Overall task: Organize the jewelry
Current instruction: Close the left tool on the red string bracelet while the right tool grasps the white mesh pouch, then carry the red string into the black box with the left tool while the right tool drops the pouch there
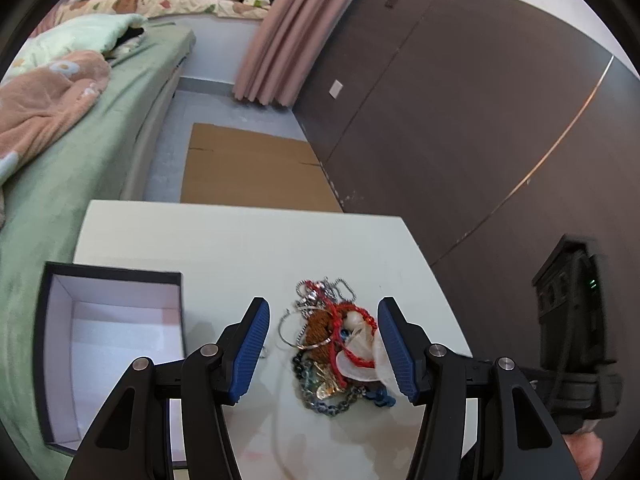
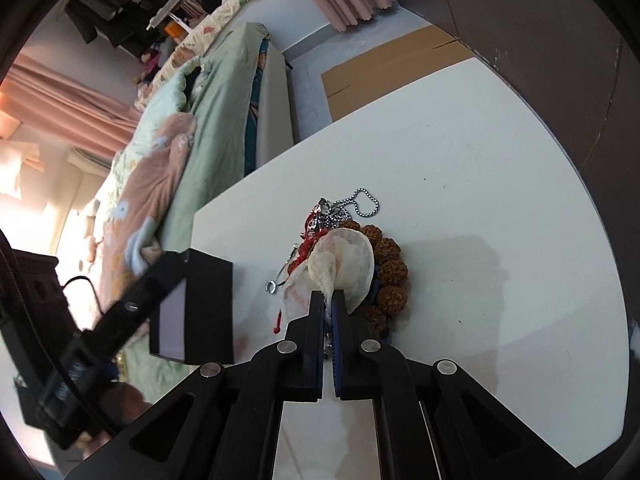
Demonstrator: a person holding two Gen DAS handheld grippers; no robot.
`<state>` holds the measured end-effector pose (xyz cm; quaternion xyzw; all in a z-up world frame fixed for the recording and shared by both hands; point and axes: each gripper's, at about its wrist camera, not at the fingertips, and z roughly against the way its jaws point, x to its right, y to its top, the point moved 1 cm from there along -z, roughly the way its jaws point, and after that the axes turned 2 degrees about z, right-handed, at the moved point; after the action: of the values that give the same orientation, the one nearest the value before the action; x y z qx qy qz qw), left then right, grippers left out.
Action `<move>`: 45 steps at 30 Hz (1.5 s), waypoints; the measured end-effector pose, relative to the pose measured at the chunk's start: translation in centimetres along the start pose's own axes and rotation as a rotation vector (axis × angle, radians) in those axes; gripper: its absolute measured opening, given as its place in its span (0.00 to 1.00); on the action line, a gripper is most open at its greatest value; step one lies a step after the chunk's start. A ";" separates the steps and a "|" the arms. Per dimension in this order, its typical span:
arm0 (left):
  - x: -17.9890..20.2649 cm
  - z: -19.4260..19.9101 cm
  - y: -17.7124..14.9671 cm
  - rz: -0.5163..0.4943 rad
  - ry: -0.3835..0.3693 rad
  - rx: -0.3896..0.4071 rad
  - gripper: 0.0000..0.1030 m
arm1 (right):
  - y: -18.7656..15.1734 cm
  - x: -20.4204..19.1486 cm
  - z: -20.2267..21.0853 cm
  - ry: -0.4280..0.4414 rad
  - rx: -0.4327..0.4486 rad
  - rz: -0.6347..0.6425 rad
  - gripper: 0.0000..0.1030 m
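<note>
Right tool (image 2: 328, 300) is clenched on a translucent white pouch (image 2: 344, 268) at the near edge of the jewelry pile (image 2: 352, 248), brown beads (image 2: 390, 272) at its 3 o'clock. Left tool (image 1: 320, 348) hangs released, pads straddling the same pile on the white tabletop (image 1: 240, 248). Chains tangle too tightly to separate. At 9 o'clock a black box (image 1: 112, 344) stands open, white inside, its near corner hidden behind the tool's frame. Beyond, the bed (image 1: 80, 160).
</note>
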<state>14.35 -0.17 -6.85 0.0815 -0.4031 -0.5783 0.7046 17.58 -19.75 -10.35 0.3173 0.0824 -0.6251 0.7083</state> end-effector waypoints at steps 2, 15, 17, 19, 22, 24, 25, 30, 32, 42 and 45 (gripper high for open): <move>0.4 -0.6 -0.4 -0.007 -0.005 -0.020 0.49 | 0.0 0.2 0.6 0.009 0.001 -0.004 0.05; 2.5 -4.4 -1.7 -0.071 0.016 -0.091 0.39 | -0.1 2.9 1.2 -0.026 -0.039 -0.052 0.07; 2.4 -5.0 -1.5 -0.065 0.021 -0.098 0.38 | 0.2 3.4 1.2 -0.006 -0.042 -0.087 0.40; 2.3 -5.5 -1.5 -0.064 0.025 -0.104 0.34 | 0.4 3.8 1.5 -0.006 -0.021 -0.104 0.62; 2.6 -6.3 -1.6 -0.083 0.036 -0.117 0.30 | 0.6 3.9 2.2 -0.009 0.015 -0.107 0.63; 2.9 -6.9 -1.9 -0.106 0.056 -0.126 0.26 | 0.7 4.1 2.1 0.000 0.016 -0.116 0.63; 2.9 -7.1 -2.1 -0.118 0.067 -0.127 0.22 | 0.7 4.2 2.0 -0.002 0.013 -0.117 0.63; 3.1 -7.4 -2.6 -0.132 0.080 -0.124 0.04 | 0.7 3.5 0.4 0.007 -0.022 -0.107 0.63; 3.3 -7.0 -2.6 -0.141 0.077 -0.111 0.04 | 0.7 3.4 -0.3 0.015 -0.037 -0.107 0.62; 1.8 -4.8 -1.4 -0.102 0.060 -0.076 0.03 | 0.7 4.9 -1.0 0.076 -0.044 -0.200 0.05; 0.9 -3.9 -0.8 -0.077 0.055 -0.058 0.03 | 1.0 4.6 0.3 0.086 0.004 -0.185 0.04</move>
<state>16.37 -2.59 -9.48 0.0924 -0.3632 -0.6139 0.6947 19.42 -23.72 -12.13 0.3364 0.1406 -0.6739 0.6426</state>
